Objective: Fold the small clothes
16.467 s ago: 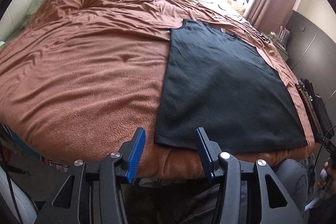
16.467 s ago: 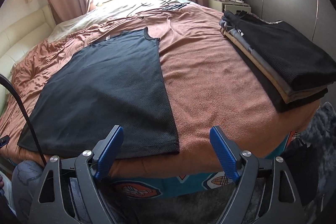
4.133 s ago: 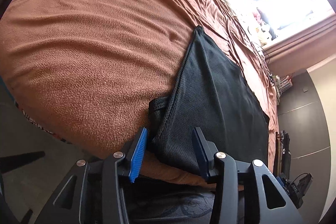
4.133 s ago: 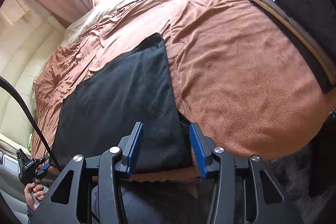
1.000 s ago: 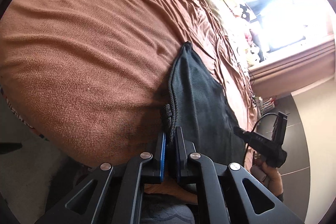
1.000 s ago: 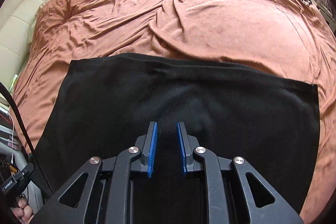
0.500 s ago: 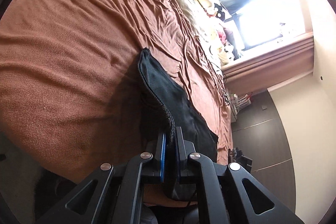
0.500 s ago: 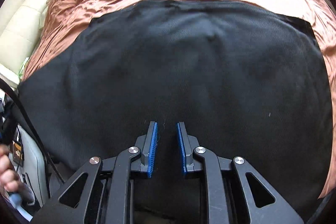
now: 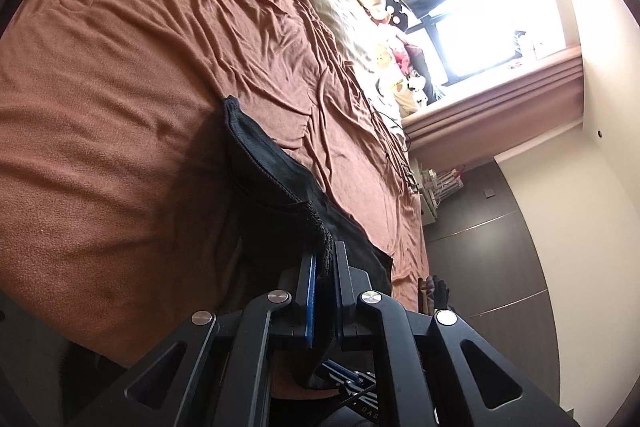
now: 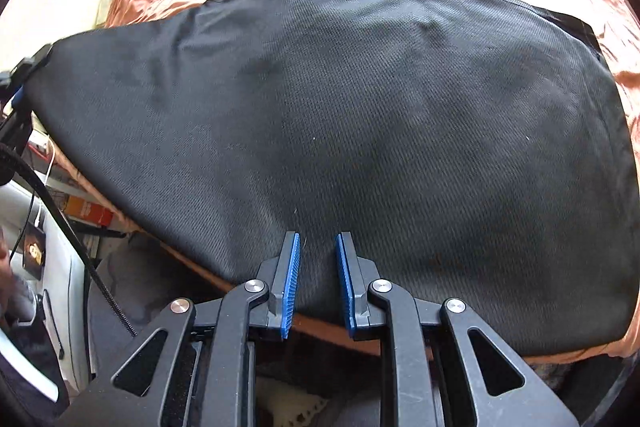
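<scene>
lifted higher than a moment ago, black mesh sleeveless shirt (image 10: 360,115) now spread wide across the right wrist view, covering most of the rumpled brown fleece blanket (image 9: 120,99); left gripper (image 9: 323,267) clamped shut on a bunched edge of the shirt, blue pads pressed against the fabric; right gripper (image 10: 317,267) with jaws narrowly apart, near edge of the shirt between the pads, grip impossible to confirm; draped partly on the bed, far hem resting on the blanket; bright window (image 9: 460,11) beyond the bed.
</scene>
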Demonstrator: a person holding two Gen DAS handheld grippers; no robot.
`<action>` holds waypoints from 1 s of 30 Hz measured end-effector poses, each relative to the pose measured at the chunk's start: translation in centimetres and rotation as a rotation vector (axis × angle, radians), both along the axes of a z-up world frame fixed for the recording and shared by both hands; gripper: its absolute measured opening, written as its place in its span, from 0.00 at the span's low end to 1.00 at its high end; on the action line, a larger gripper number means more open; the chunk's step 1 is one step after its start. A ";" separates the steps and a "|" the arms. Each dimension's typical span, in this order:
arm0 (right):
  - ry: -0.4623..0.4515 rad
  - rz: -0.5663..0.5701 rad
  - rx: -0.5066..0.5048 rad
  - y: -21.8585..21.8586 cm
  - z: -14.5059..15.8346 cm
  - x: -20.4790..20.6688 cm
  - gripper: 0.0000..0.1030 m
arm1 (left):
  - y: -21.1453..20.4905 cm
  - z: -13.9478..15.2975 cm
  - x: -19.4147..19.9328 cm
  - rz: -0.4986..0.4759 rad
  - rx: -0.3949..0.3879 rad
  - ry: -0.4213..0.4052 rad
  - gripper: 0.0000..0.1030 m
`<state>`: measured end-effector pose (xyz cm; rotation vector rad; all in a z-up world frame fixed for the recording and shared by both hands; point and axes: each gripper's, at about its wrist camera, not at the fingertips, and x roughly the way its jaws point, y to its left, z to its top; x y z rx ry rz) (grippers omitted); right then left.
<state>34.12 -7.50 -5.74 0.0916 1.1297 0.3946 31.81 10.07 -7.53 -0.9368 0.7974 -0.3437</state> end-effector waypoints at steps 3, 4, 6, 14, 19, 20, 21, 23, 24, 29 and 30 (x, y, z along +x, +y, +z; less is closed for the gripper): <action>-0.035 -0.035 0.027 -1.5 1.1 -0.4 0.15 | -1.1 0.9 0.6 -0.029 0.002 -0.019 0.06; -0.049 -0.053 0.038 -2.4 1.5 -0.7 0.15 | -1.5 1.2 0.8 -0.039 0.003 -0.023 0.06; -0.075 -0.089 0.062 -3.9 2.3 -1.0 0.15 | -2.5 1.8 1.3 -0.060 0.005 -0.031 0.06; -0.167 -0.126 0.124 -8.7 4.6 -3.5 0.23 | -7.0 4.1 3.3 -0.143 0.029 -0.062 0.06; -0.231 -0.150 0.127 -10.7 5.6 -4.4 0.53 | -10.2 5.2 4.3 -0.196 0.051 -0.077 0.06; -0.237 -0.158 0.128 -11.2 5.7 -4.7 0.53 | -10.8 5.4 4.5 -0.205 0.051 -0.078 0.06; -0.239 -0.166 0.132 -11.8 5.8 -4.8 0.53 | -11.4 5.5 4.7 -0.215 0.052 -0.077 0.06; -0.245 -0.182 0.134 -12.6 5.8 -5.2 0.53 | -12.5 5.5 5.1 -0.233 0.057 -0.072 0.06; -0.250 -0.191 0.134 -13.1 5.9 -5.5 0.53 | -13.1 5.6 5.2 -0.244 0.061 -0.070 0.06; -0.262 -0.242 0.149 -15.3 6.1 -7.0 0.53 | -16.4 5.2 6.2 -0.299 0.075 -0.052 0.06; -0.261 -0.254 0.151 -15.8 6.0 -7.2 0.53 | -17.1 5.0 6.3 -0.311 0.078 -0.048 0.06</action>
